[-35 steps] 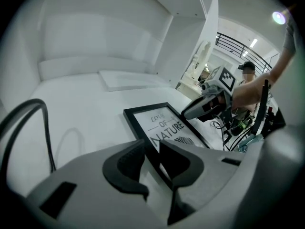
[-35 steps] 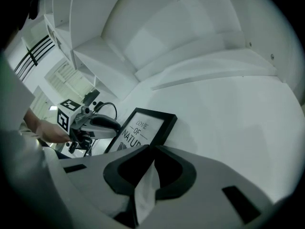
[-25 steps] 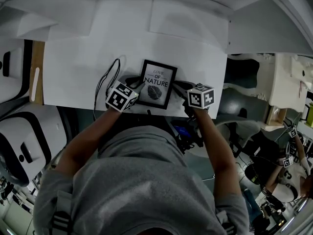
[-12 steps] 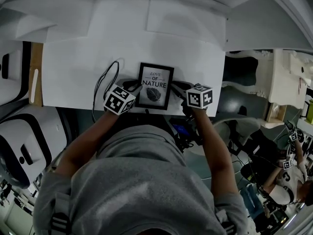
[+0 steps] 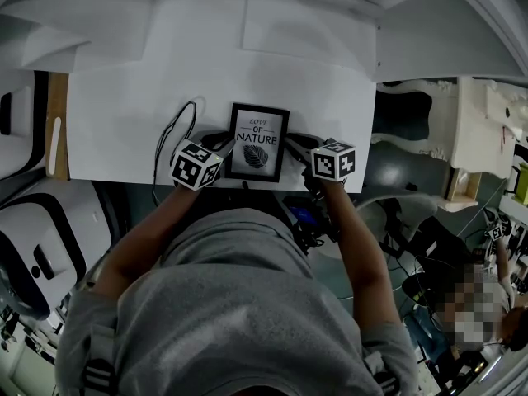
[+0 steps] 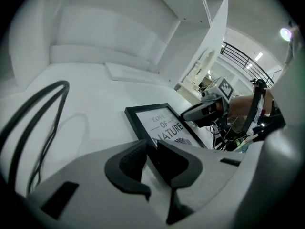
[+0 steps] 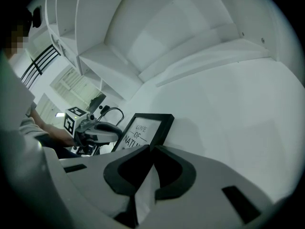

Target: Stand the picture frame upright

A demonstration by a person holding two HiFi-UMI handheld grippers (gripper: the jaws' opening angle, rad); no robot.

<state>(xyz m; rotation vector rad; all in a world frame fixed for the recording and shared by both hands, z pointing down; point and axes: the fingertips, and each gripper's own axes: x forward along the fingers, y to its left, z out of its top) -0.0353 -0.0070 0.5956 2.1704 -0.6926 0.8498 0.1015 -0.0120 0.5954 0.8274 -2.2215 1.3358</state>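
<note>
A black picture frame point(image 5: 258, 141) with a "Love of Nature" leaf print lies on the white table point(image 5: 124, 114) near its front edge. My left gripper point(image 5: 219, 143) is at the frame's near left side. In the left gripper view the frame point(image 6: 164, 125) runs its left edge into the left gripper point(image 6: 151, 149), whose jaws have just been closing and now pinch that edge. My right gripper point(image 5: 300, 144) is at the near right side. In the right gripper view the right gripper point(image 7: 151, 149) is shut on the right edge of the frame point(image 7: 143, 130).
A black cable point(image 5: 169, 143) loops on the table just left of the frame and shows as the same cable point(image 6: 43, 109) in the left gripper view. White shelving rises behind the table. A wooden strip point(image 5: 56, 122) borders the left end. The table's front edge lies under my hands.
The frame has turned from slightly slanted to nearly square with the table's front edge. Both grippers stay at its near corners.
</note>
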